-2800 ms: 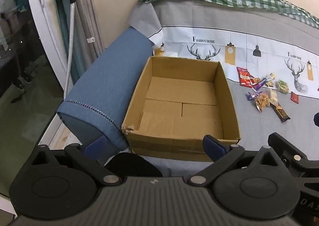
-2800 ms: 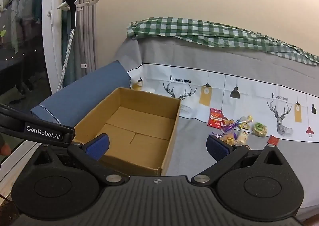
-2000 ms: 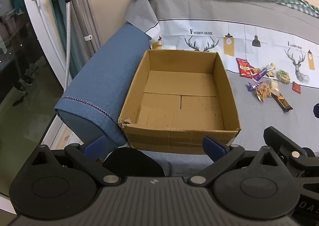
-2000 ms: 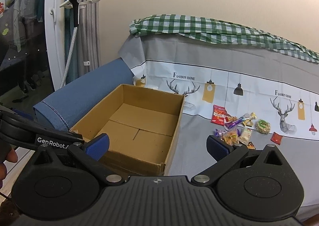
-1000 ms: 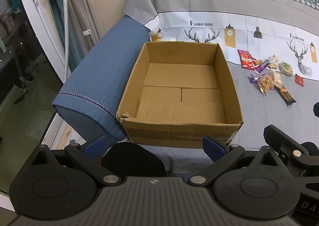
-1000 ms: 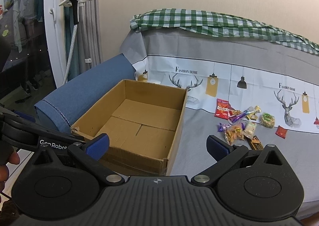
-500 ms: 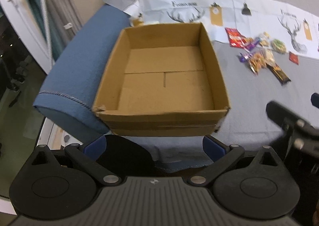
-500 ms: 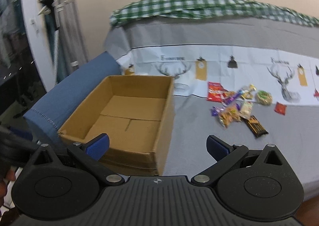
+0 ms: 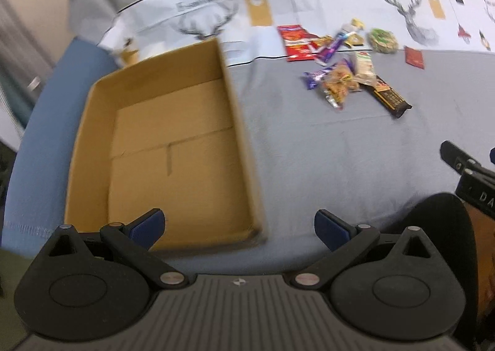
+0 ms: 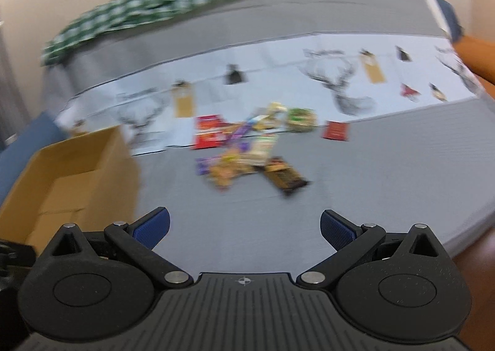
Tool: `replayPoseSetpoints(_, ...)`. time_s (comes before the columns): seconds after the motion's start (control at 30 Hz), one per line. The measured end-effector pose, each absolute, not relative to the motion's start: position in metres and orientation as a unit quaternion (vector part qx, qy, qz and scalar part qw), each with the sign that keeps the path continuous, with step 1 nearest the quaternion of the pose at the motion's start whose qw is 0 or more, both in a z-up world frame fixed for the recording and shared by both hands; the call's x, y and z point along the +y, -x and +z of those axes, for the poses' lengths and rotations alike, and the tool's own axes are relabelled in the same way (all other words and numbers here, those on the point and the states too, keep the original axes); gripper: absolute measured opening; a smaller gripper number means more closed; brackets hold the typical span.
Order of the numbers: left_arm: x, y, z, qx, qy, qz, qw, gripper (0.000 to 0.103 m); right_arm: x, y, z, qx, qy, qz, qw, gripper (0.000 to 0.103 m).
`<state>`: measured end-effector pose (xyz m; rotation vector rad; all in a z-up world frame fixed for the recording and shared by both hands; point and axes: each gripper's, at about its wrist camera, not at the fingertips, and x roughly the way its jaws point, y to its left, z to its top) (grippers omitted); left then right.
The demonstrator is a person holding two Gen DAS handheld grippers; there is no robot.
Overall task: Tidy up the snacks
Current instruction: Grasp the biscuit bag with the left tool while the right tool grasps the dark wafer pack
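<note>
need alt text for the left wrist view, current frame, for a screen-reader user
An empty open cardboard box sits on a grey bedspread, with a loose pile of snack packets beyond it to the right. The left gripper is open in the foreground, holding nothing. A blue cushion lies along the box's left side; the image is motion-blurred.

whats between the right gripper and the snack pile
Only bare grey bedspread. In the right wrist view, the right gripper is open and empty, and nothing lies before the snack pile.
</note>
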<state>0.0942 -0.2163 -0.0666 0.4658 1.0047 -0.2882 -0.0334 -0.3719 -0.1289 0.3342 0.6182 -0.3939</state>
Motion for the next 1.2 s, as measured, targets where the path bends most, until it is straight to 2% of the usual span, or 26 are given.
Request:
replayPoseSetpoints(0.2, -0.31, -0.156, -0.1, 0.462, -0.292, -0.171, 0.82, 0.103, -0.451, -0.004, -0.171, 0.326, -0.172, -0.215, 0.904, 0.103)
replayPoseSetpoints(0.53, -0.436, -0.276, -0.194, 0.525, -0.306, -0.201, 0.769, 0.103, -0.514, -0.109, -0.243, 0.39, -0.147, -0.161, 0.895, 0.102)
replayPoseSetpoints(0.67, -0.474, -0.293, -0.22, 0.547, -0.31, -0.204, 0.751, 0.103, -0.524, -0.15, -0.279, 0.425, -0.152, -0.122, 0.884, 0.102)
replayPoseSetpoints(0.8, -0.494, -0.305, -0.246, 0.569, -0.316, -0.196, 0.734, 0.103, -0.525, -0.183, -0.306, 0.46, -0.1, -0.132, 0.872, 0.102)
replayPoseSetpoints(1.0, -0.507, -0.308, -0.259, 0.578, -0.322, -0.198, 0.723, 0.101, -0.528, -0.186, -0.312, 0.421, -0.078, -0.123, 0.895, 0.102)
replayPoseSetpoints(1.03, -0.507, -0.309, -0.259, 0.581, -0.32, -0.195, 0.723, 0.097, -0.529, -0.185, -0.313, 0.417, -0.074, -0.122, 0.898, 0.102)
replayPoseSetpoints(1.07, -0.507, -0.31, -0.258, 0.588, -0.311, -0.196, 0.72, 0.082, -0.529, -0.184, -0.312, 0.413, -0.075, -0.122, 0.899, 0.102)
replayPoseSetpoints(1.1, -0.505, -0.31, -0.255, 0.6, -0.3, -0.197, 0.715, 0.061, -0.531, -0.183, -0.312, 0.413, -0.077, -0.122, 0.899, 0.101)
replayPoseSetpoints(1.13, -0.502, -0.31, -0.253, 0.613, -0.287, -0.197, 0.709, 0.061, -0.531, -0.182, -0.311, 0.413, -0.076, -0.12, 0.899, 0.098)
replayPoseSetpoints(1.17, -0.498, -0.31, -0.25, 0.62, -0.272, -0.198, 0.709, 0.054, -0.529, -0.179, -0.308, 0.409, -0.074, -0.113, 0.902, 0.082)
replayPoseSetpoints(1.2, -0.494, -0.308, -0.246, 0.62, -0.262, -0.199, 0.712, 0.053, -0.526, -0.175, -0.304, 0.404, -0.071, -0.102, 0.906, 0.055)
